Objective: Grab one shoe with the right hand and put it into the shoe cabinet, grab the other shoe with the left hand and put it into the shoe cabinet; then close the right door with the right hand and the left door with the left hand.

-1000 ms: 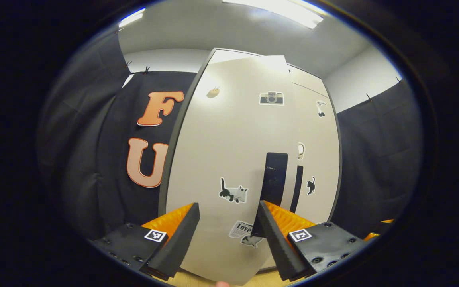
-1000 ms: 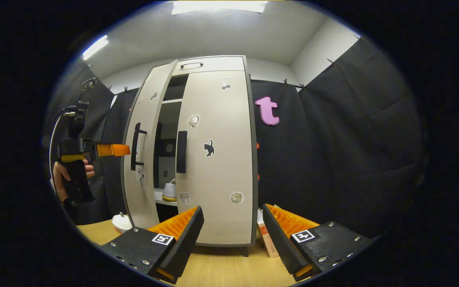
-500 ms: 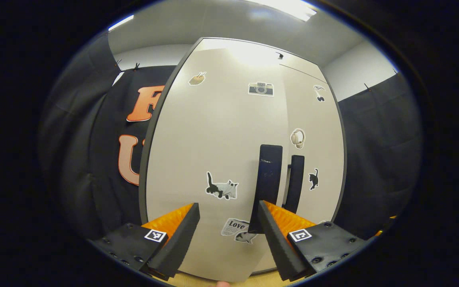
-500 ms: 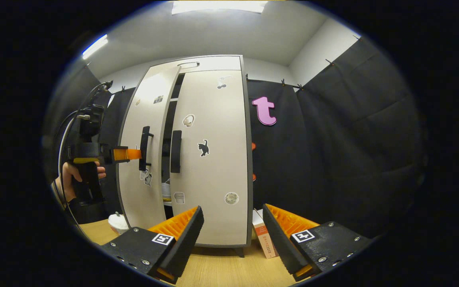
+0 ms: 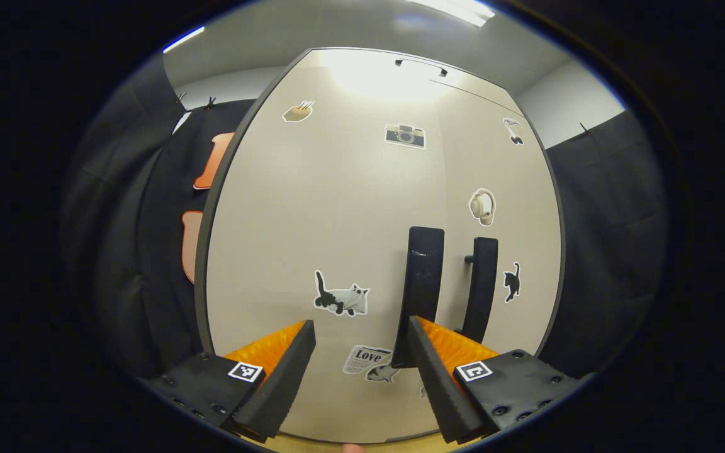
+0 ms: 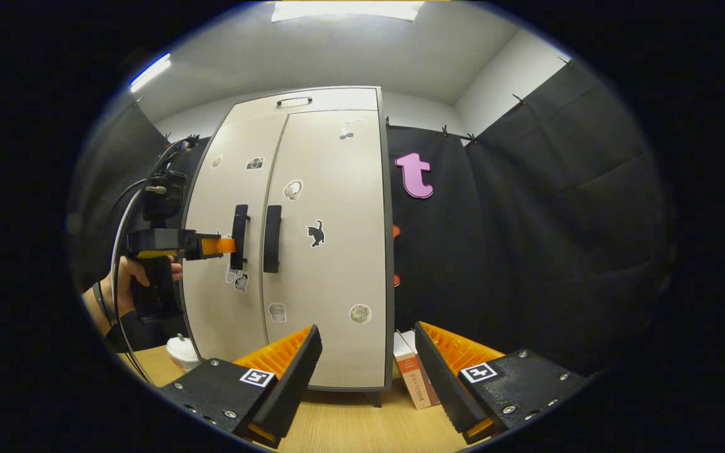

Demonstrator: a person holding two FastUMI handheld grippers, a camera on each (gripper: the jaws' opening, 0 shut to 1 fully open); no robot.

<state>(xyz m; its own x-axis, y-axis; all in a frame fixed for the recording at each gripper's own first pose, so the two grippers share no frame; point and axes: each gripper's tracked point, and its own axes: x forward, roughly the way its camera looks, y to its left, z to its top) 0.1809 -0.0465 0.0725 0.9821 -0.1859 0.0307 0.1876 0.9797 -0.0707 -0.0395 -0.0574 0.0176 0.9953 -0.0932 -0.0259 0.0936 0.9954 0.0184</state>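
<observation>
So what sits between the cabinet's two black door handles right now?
Nothing but the closed seam where the left door meets the right door; in the right gripper view the left handle and right handle flank it.

The left gripper [image 5: 361, 352] is held level with its two fingers spread apart and nothing between them; in the right gripper view it [image 6: 227, 245] points sideways, gripped from below by a hand [image 6: 124, 284] on its handle. The right gripper [image 6: 365, 358] is also level, fingers spread wide and holding nothing, well apart from the left one.
</observation>
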